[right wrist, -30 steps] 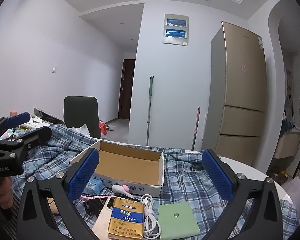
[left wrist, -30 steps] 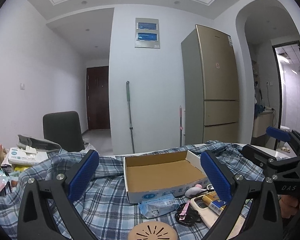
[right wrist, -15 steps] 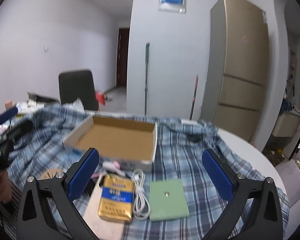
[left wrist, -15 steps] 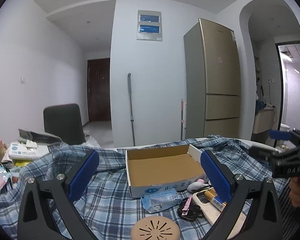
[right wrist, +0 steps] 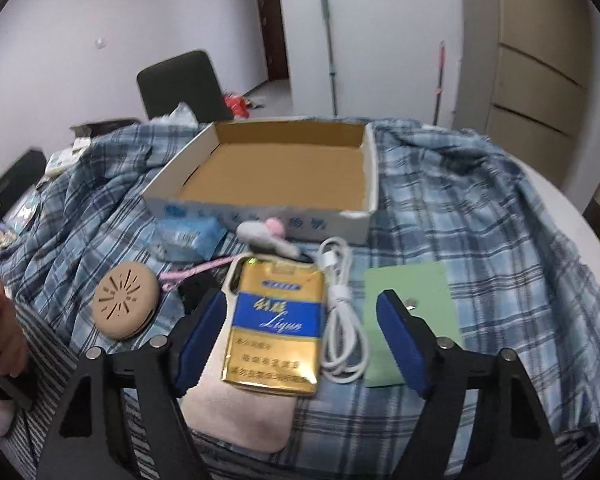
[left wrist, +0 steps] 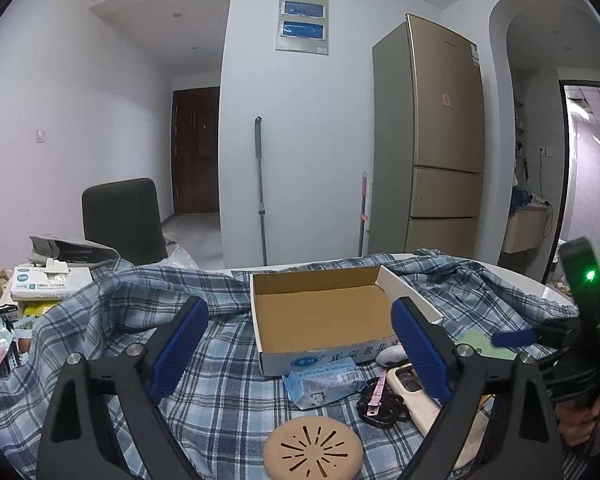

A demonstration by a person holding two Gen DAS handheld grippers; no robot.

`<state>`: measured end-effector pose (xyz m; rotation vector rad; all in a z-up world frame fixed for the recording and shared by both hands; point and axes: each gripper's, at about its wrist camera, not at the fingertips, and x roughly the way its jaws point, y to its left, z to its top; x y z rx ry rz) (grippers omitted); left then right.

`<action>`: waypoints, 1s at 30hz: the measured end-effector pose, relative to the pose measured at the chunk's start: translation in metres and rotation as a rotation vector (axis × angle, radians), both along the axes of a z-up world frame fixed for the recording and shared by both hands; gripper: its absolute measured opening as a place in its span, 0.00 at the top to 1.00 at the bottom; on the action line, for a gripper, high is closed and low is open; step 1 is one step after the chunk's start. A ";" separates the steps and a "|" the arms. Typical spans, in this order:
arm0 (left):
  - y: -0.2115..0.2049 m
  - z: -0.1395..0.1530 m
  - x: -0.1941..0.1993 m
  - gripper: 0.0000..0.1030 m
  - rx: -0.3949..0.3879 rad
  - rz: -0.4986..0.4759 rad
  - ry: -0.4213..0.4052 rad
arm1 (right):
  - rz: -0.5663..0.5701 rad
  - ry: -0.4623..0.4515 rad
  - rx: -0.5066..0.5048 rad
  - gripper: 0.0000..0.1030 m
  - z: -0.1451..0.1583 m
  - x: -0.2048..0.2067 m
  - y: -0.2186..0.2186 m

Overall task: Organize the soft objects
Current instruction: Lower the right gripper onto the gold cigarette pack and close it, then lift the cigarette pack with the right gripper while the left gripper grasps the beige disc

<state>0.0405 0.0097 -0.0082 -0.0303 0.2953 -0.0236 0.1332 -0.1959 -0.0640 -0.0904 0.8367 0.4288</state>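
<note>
Right gripper [right wrist: 302, 340] jaws wide and empty above the gold pack [right wrist: 275, 326] — to be lowered squarely, closed gently — left gripper [left wrist: 300, 354] likewise wide, idle.

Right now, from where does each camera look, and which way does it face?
Left wrist: on the left gripper, level, facing the open cardboard box and gold fridge; right gripper shows.
Right wrist: on the right gripper, tilted down at the gold cigarette pack and white cable.
Shared: box, round tan disc.
</note>
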 end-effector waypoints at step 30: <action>-0.003 0.002 0.016 0.08 0.034 -0.087 0.275 | 0.036 -0.077 0.029 0.50 0.002 -0.012 0.005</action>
